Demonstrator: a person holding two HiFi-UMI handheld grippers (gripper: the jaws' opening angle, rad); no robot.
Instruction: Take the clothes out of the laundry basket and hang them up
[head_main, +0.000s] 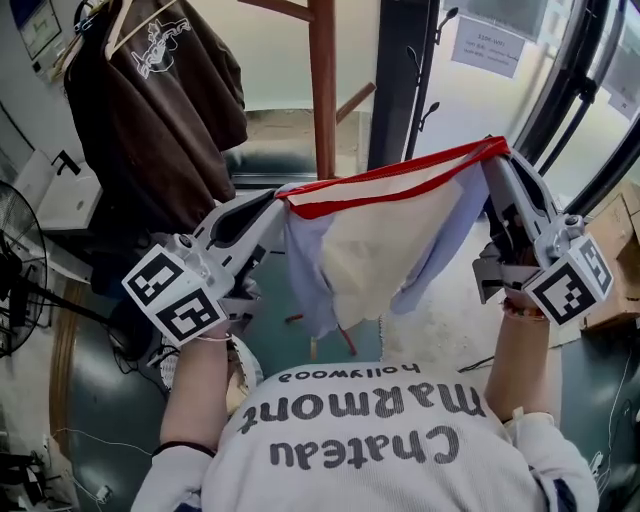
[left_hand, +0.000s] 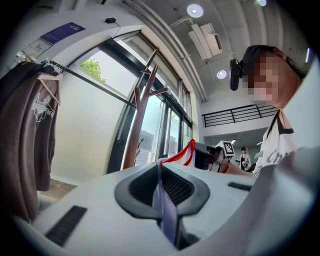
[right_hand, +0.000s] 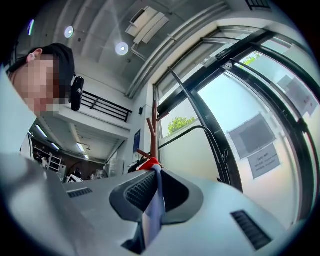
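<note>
Clamped shut on the garment (head_main: 385, 245) at both ends: left gripper (head_main: 277, 203) on one red-trimmed corner, right gripper (head_main: 497, 158) on the other. Red hem drawn into a nearly straight line between them, higher at the right, with pale blue and cream cloth hanging below. Open floor (head_main: 450, 320) showing beyond the lower edge.

Bottom of the garment cut off behind the person's white shirt (head_main: 380, 450). In each gripper view, only a thin fold of blue cloth pinched between the pads, plus a scrap of red past the tips.

Wooden coat stand (head_main: 322, 90) rising just behind the red hem, nearer the left gripper's end. Brown T-shirt (head_main: 150, 110) on a hanger (head_main: 130, 25) at upper left. Fan (head_main: 18, 270) at the left edge, cardboard box (head_main: 615, 260) at the right. Dark-framed glass doors (head_main: 590, 90) with a paper notice (head_main: 485, 45) behind the right gripper.
</note>
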